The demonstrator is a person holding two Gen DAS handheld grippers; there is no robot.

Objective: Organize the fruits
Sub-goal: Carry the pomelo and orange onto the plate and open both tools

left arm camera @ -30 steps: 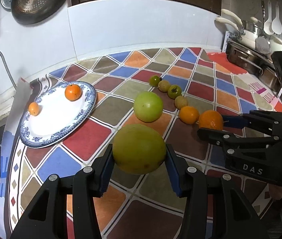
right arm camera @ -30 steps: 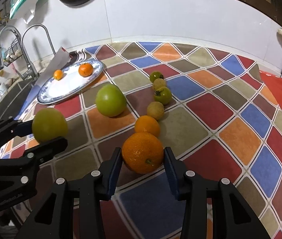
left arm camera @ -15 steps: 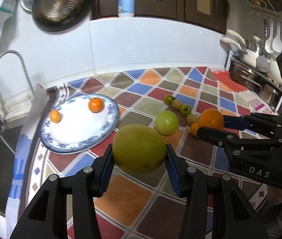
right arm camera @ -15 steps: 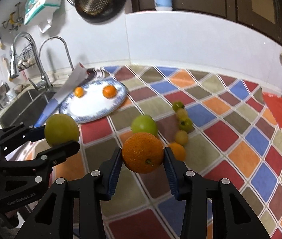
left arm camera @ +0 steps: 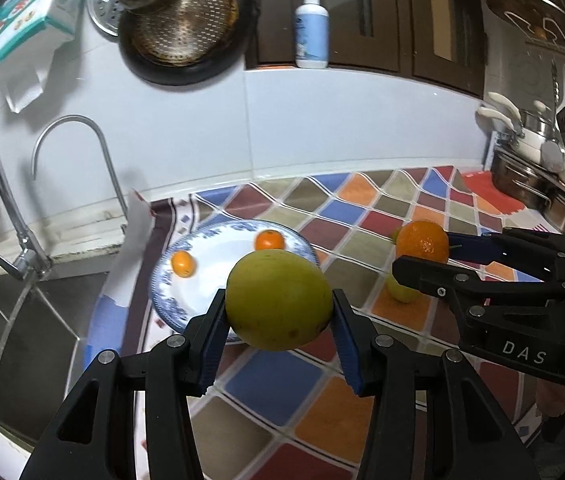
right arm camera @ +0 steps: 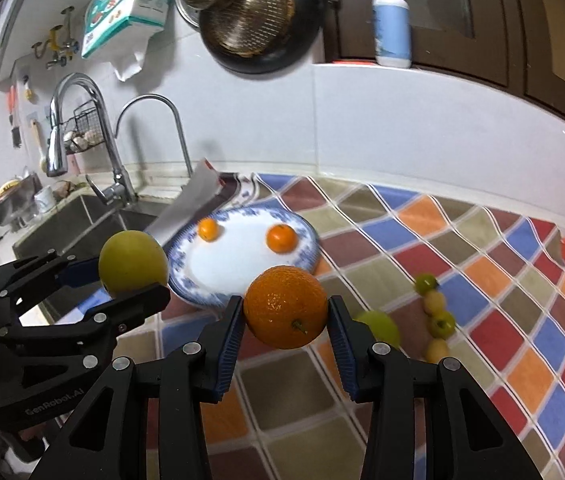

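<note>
Holding, left gripper (left arm camera: 278, 320): pads clamp a large yellow-green fruit (left arm camera: 278, 299), lifted above the near edge of the blue-rimmed plate (left arm camera: 166, 300).
Holding, right gripper (right arm camera: 285, 322): pads clamp a big orange (right arm camera: 285, 307) in the air, near the plate's right side.
Plate contents: two small oranges, one left (right arm camera: 208, 229), one right (right arm camera: 281, 238), apart.
Cloth (right arm camera: 502, 320): a green apple (right arm camera: 380, 326) and a row of small fruits (right arm camera: 436, 316) lie right of the plate.
Far left: sink (right arm camera: 82, 220) and faucet (right arm camera: 78, 128).

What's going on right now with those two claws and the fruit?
Left gripper shut on large yellow-green fruit. Right gripper shut on big orange. Both raised near blue-rimmed white plate, two small oranges on it. Nothing blocking.
</note>
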